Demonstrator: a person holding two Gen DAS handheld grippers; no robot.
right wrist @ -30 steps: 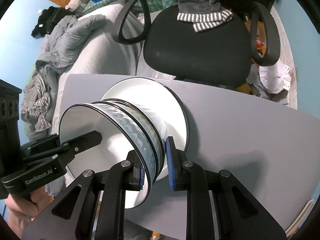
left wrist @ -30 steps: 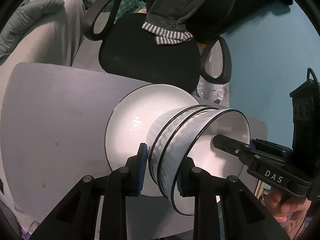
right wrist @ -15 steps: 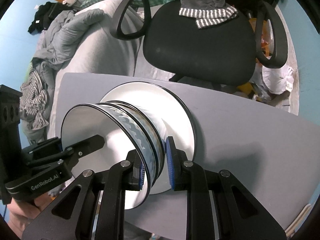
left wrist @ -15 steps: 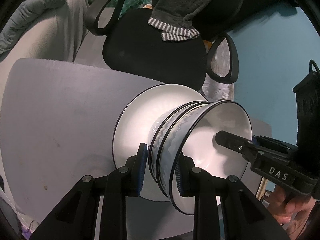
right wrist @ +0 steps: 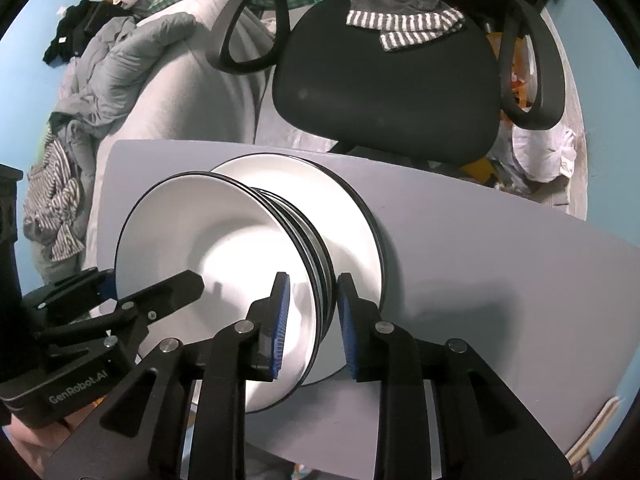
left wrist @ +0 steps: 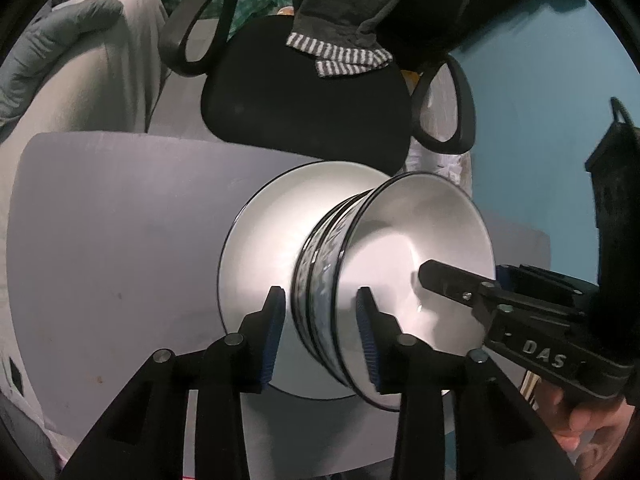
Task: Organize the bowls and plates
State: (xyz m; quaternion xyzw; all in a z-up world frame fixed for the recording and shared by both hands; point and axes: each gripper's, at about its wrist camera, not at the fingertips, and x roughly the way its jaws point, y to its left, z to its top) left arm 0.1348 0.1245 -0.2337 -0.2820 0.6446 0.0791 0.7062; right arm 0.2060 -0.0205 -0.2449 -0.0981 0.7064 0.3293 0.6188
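A stack of white bowls with black rims (left wrist: 404, 240) (right wrist: 208, 256) sits on a white black-rimmed plate (left wrist: 264, 248) (right wrist: 352, 224) on the grey table. My left gripper (left wrist: 320, 324) straddles the stack's rim with its jaws open, clear of the bowl wall on both sides. My right gripper (right wrist: 310, 320) straddles the opposite rim, jaws also open with gaps showing. Each gripper shows in the other's view, the right one in the left wrist view (left wrist: 500, 304) and the left one in the right wrist view (right wrist: 132, 300).
The grey table (left wrist: 112, 240) (right wrist: 500, 280) carries the plate. A black office chair (left wrist: 304, 100) (right wrist: 384, 80) with a grey striped garment stands behind it. A grey sofa with clothes (right wrist: 120, 80) is at the far left. A blue wall (left wrist: 540, 120) is on the right.
Both grippers have opened off the bowl rims. The bowl stack has come down from its raised, tilted hold and now rests on the plate.
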